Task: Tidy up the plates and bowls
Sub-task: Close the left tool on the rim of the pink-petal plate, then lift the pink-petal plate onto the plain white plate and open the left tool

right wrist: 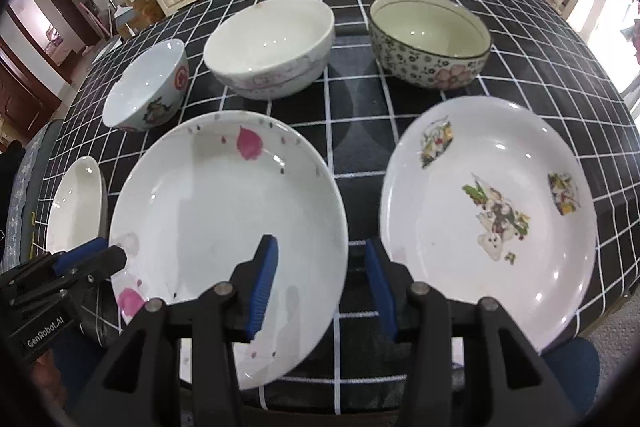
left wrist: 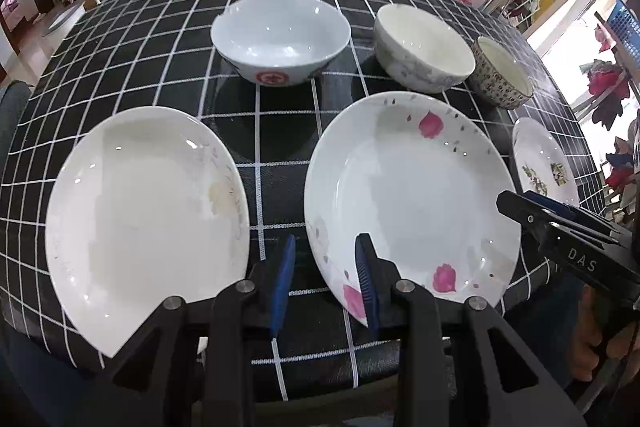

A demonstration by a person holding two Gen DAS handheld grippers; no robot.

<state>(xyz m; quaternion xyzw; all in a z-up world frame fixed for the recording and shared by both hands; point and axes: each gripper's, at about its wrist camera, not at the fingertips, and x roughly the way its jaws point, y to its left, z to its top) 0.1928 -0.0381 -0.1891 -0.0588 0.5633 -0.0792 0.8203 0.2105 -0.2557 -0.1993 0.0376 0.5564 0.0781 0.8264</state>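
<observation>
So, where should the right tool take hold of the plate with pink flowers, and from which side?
Probably the near rim of the pink-flower plate, from the table's front edge: the plate lies flat, and that rim overhangs the tablecloth, so one finger can slip under.

In the left wrist view the left gripper (left wrist: 326,283) covers the plain white plate's (left wrist: 144,219) near rim at five o'clock. The right gripper (left wrist: 560,227) hides the near part of the figured plate (left wrist: 538,163). In the right wrist view the left gripper (right wrist: 86,259) hides the plain white plate's (right wrist: 76,203) near edge.
</observation>
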